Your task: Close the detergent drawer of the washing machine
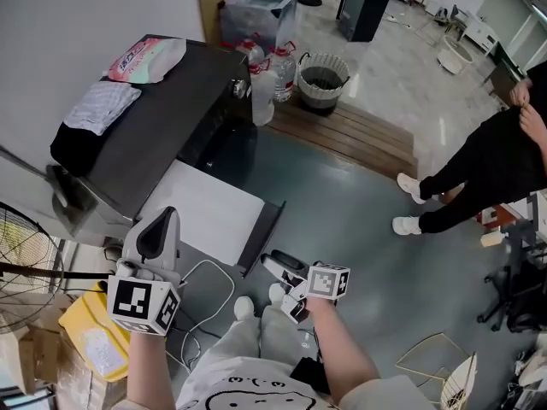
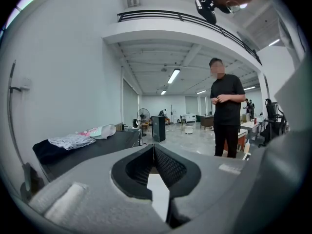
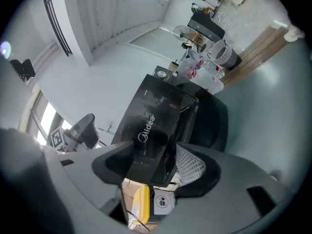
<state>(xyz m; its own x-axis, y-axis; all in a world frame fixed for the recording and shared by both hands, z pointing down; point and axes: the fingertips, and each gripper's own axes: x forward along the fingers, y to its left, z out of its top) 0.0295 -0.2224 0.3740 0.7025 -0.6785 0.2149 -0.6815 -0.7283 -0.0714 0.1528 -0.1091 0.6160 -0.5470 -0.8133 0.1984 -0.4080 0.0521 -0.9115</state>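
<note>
The black washing machine (image 1: 162, 118) stands at upper left, and its round door (image 3: 214, 121) shows in the right gripper view. A white-topped part (image 1: 205, 216) with a glossy black front (image 3: 151, 126) marked Midea juts out from the machine's front. I cannot tell whether it is the detergent drawer. My right gripper (image 1: 275, 266) is open, just short of that front's near end, and the front shows through the gap between its jaws. My left gripper (image 1: 161, 229) is shut and empty. It hovers over the white top's near left corner.
Folded clothes (image 1: 102, 105) and a pink bag (image 1: 145, 58) lie on the machine. Water bottles (image 1: 265, 92), a mesh bin (image 1: 323, 79) and a wooden platform (image 1: 350, 131) are beyond it. A person (image 1: 487, 169) stands at right. A fan (image 1: 21, 272) and a yellow case (image 1: 85, 336) are at left.
</note>
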